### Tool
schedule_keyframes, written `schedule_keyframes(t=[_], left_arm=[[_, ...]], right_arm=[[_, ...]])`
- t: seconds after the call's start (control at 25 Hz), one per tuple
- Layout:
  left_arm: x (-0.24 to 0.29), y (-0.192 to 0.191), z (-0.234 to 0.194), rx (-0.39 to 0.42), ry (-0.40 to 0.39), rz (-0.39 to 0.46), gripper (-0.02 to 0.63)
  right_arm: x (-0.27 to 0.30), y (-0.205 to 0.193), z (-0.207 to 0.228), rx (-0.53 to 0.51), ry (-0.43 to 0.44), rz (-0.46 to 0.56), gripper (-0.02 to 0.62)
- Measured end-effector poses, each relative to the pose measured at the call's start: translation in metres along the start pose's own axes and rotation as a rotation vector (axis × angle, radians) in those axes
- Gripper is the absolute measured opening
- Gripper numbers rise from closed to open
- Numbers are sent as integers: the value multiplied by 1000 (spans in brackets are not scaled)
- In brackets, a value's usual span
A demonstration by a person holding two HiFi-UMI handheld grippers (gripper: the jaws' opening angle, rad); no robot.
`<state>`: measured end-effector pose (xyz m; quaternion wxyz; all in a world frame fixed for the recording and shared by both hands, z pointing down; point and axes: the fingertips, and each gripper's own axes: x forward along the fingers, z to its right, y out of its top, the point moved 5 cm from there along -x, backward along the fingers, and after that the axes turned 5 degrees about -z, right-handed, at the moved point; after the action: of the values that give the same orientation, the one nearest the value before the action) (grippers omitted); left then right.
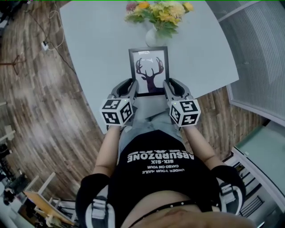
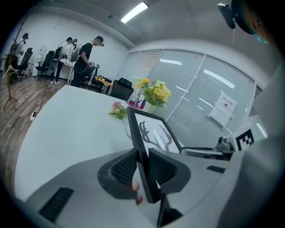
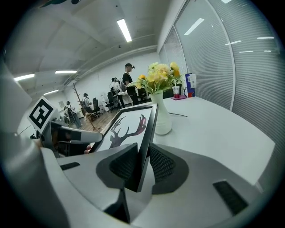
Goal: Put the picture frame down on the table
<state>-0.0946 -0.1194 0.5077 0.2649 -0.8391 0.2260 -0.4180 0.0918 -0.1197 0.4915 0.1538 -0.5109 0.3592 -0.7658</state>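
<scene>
A black picture frame (image 1: 149,70) with a deer-antler print is held over the near edge of the white table (image 1: 98,53). My left gripper (image 1: 130,89) is shut on the frame's left edge (image 2: 141,151). My right gripper (image 1: 168,88) is shut on its right edge (image 3: 145,147). The print (image 3: 124,129) faces up and tilts toward me. In the head view the frame's top edge is close to the base of a white vase (image 1: 153,39). Whether the frame touches the table cannot be told.
The vase holds yellow and pink flowers (image 1: 158,12), seen also as the flowers (image 3: 158,75) in the right gripper view. A small flower sprig (image 2: 118,110) lies on the table. Glass partition walls (image 1: 262,58) stand to the right. People (image 2: 84,55) stand far off at desks.
</scene>
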Motion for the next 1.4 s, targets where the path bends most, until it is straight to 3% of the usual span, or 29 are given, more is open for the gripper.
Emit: schedule_keyframes(t=[0.56,1.4], left_arm=[[48,-35,-25,-11,8,-146,92],[86,-64,-55,-23,61,-262,92]], right_arm=[[37,-42,21,57,-41,-74,97],[85,-76,37,91,-48,-189,95]])
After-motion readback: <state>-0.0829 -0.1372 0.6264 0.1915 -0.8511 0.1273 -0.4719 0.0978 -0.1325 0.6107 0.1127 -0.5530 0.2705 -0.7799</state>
